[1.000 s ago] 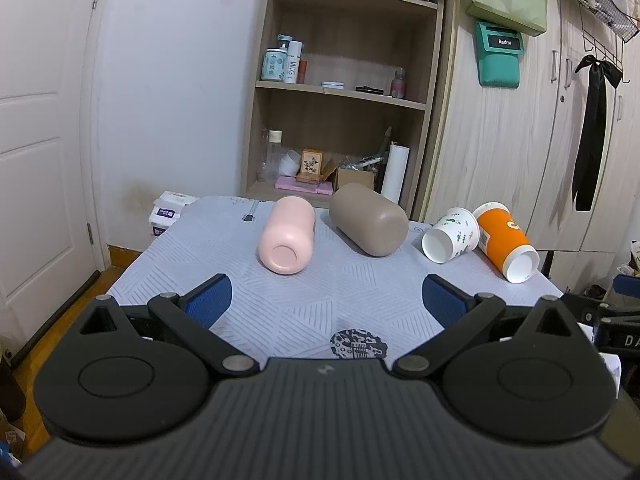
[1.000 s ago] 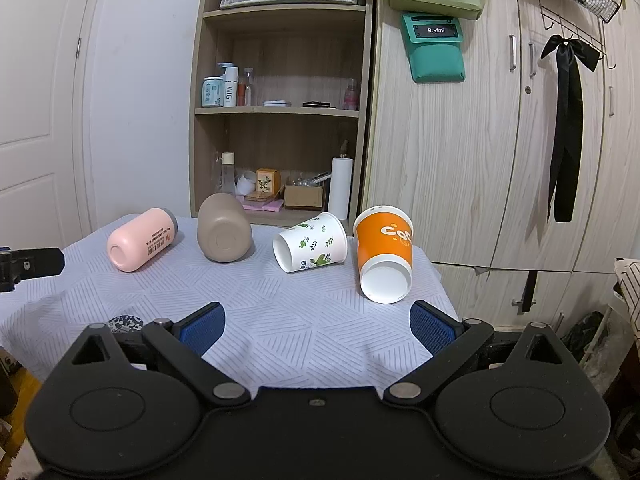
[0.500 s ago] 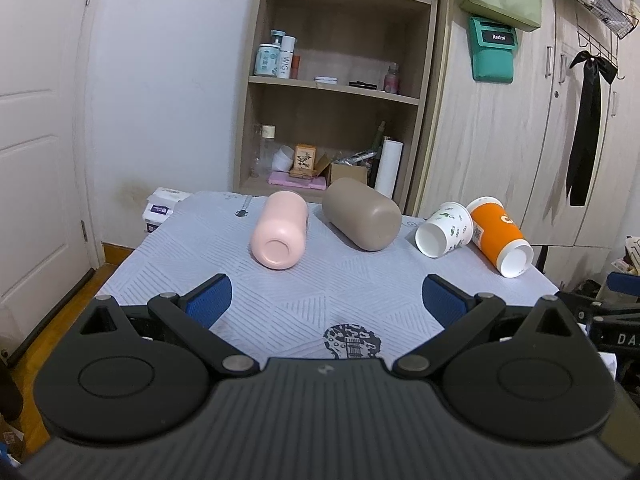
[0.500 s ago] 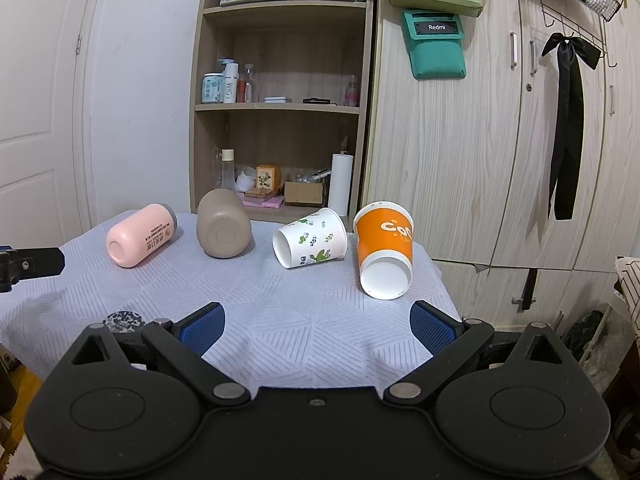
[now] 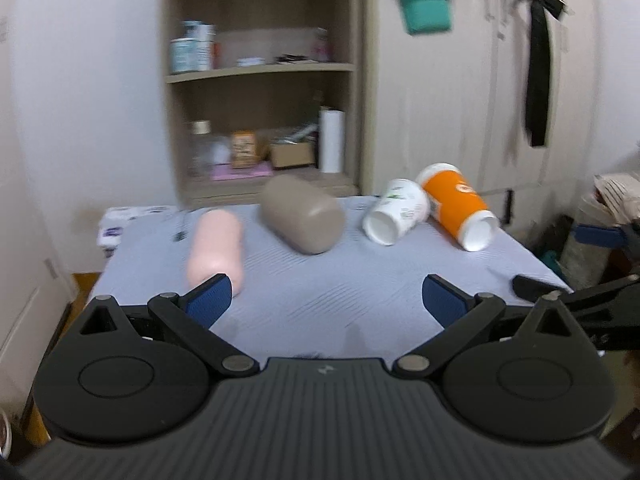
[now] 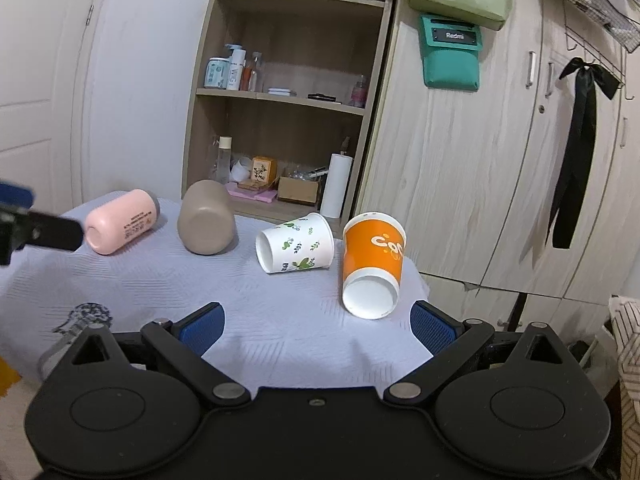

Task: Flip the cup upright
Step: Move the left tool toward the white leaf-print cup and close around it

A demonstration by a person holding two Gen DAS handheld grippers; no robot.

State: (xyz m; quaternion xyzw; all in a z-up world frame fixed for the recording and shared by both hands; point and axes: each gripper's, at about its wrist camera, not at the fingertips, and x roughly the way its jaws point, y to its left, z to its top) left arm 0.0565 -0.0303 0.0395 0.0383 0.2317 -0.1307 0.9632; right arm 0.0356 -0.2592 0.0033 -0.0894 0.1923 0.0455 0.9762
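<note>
Four cups point(image 6: 372, 264) lying, beyond spread tongs point(image 6: 316, 326)

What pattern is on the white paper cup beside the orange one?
Green leaf sprigs on white paper cup; clearest in the right wrist view.

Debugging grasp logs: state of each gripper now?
Left gripper: open, holding nothing.
Right gripper: open, holding nothing.

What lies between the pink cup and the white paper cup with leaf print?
In the right wrist view, the taupe cup lies on its side between the pink cup and the white leaf-print paper cup.
</note>
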